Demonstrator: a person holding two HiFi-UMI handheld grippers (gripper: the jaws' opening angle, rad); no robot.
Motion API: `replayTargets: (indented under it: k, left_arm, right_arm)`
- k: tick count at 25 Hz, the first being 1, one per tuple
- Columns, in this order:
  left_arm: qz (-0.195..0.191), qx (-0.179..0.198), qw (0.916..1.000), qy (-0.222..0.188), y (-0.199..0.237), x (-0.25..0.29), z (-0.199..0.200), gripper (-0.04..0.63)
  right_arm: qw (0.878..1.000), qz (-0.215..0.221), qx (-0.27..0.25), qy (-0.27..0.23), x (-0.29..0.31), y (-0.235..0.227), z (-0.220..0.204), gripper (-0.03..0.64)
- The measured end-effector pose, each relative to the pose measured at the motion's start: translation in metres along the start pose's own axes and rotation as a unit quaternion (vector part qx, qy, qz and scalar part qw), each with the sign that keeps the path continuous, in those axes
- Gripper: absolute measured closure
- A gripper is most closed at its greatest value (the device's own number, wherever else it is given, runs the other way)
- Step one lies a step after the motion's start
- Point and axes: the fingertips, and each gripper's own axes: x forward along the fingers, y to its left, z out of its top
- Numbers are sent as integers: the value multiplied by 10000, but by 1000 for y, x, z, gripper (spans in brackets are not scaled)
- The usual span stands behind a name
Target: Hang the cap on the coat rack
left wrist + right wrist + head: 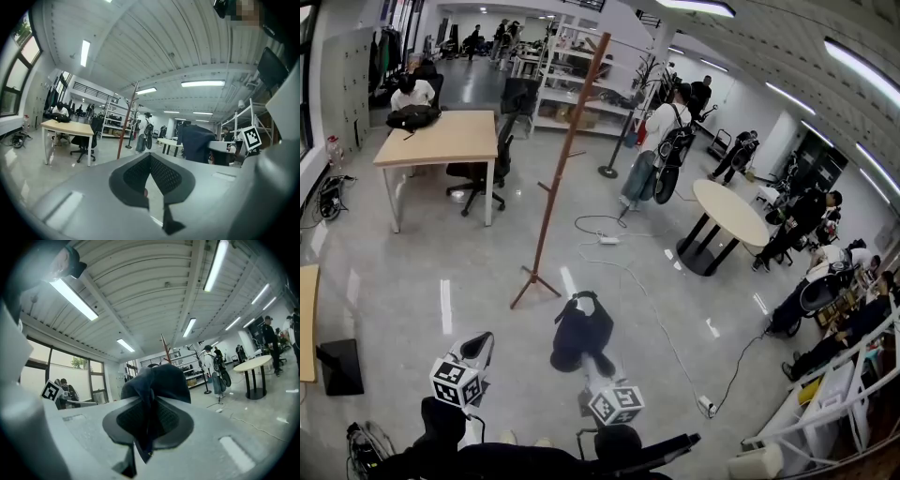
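Observation:
A dark navy cap (581,333) hangs bunched from my right gripper (598,367), whose jaws are shut on its fabric. In the right gripper view the cap (159,380) fills the space ahead of the right gripper (152,401), with cloth pinched between the pads. The tall wooden coat rack (565,159) stands on the floor ahead, leaning in this view and well beyond the cap; its top (165,350) shows above the cap. My left gripper (476,349) sits to the left, shut and empty. In the left gripper view the left gripper (150,157) faces the rack (126,122), with the cap (194,143) to its right.
A wooden desk (441,139) with an office chair (483,169) stands at the back left. A round table (729,211) is at the right. A power strip (607,240) and cable lie on the floor past the rack. A person with a backpack (661,141) stands behind.

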Motion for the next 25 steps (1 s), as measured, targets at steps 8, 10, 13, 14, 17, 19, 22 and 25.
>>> replayTargets:
  k: [8, 10, 13, 14, 17, 19, 22, 25]
  left_arm:
    - [125, -43, 9999, -30, 22, -12, 4, 594]
    - [148, -44, 9999, -51, 27, -16, 5, 594]
    - [162, -25, 9998, -85, 34, -23, 7, 594]
    - [167, -25, 9998, -103, 37, -25, 8, 594]
    - [203, -51, 9997, -138, 46, -32, 10, 594]
    - [225, -48, 9997, -120, 52, -38, 8, 594]
    - [292, -50, 9995, -85, 63, -46, 5, 594]
    - [379, -69, 9992, -113, 73, -51, 6, 594]
  right_arm:
    - [9999, 78, -66, 22, 12, 16, 0, 581]
    - [9999, 102, -62, 27, 14, 20, -2, 581]
    - [9998, 193, -52, 26, 19, 29, -4, 581]
    - [9997, 219, -56, 21, 22, 33, -4, 581]
    - [9997, 243, -51, -4, 31, 43, -5, 581]
    - [9997, 252, -3, -9, 37, 51, -8, 581]
    - [9994, 340, 8, -22, 46, 61, -12, 581]
    - [9990, 454, -1, -4, 56, 67, -16, 581]
